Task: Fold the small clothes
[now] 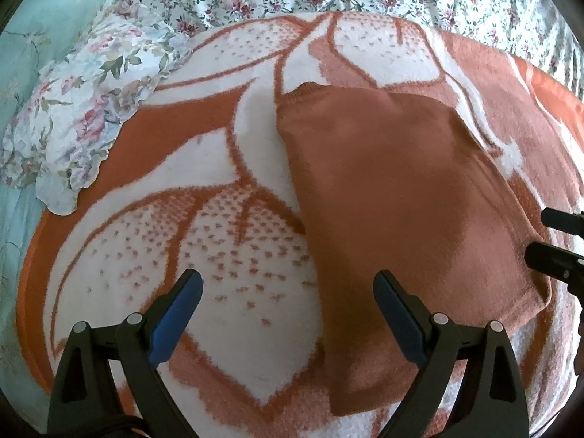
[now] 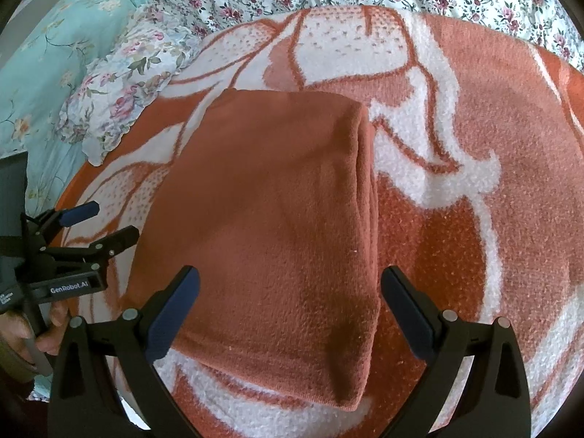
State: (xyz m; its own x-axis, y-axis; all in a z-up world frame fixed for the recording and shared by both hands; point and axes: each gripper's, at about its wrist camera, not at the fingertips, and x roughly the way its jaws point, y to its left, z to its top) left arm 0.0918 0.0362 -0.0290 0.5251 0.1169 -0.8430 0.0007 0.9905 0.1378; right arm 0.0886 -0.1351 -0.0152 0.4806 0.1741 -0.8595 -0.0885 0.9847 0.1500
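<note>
Rust-coloured knit, that's your folded garment [image 1: 401, 211], a soft fuzzy rectangle lying flat on the orange-and-white fleece blanket [image 1: 219, 255], toward its right side in your left wrist view. Your left gripper [image 1: 288, 314] hangs spread wide with nothing between its blue pads, one finger over bare blanket, the other over the garment's near edge. A frilled floral pillow [image 1: 80, 109] sits at the blanket's far-left edge. Your right gripper [image 1: 558, 241] pokes in from the right.

Right wrist view: garment [image 2: 277, 226] dead centre, layered fold along its right edge. Your right gripper [image 2: 290, 314] gapes empty above it. Your left gripper [image 2: 102, 226] hovers beside the garment's left edge.
</note>
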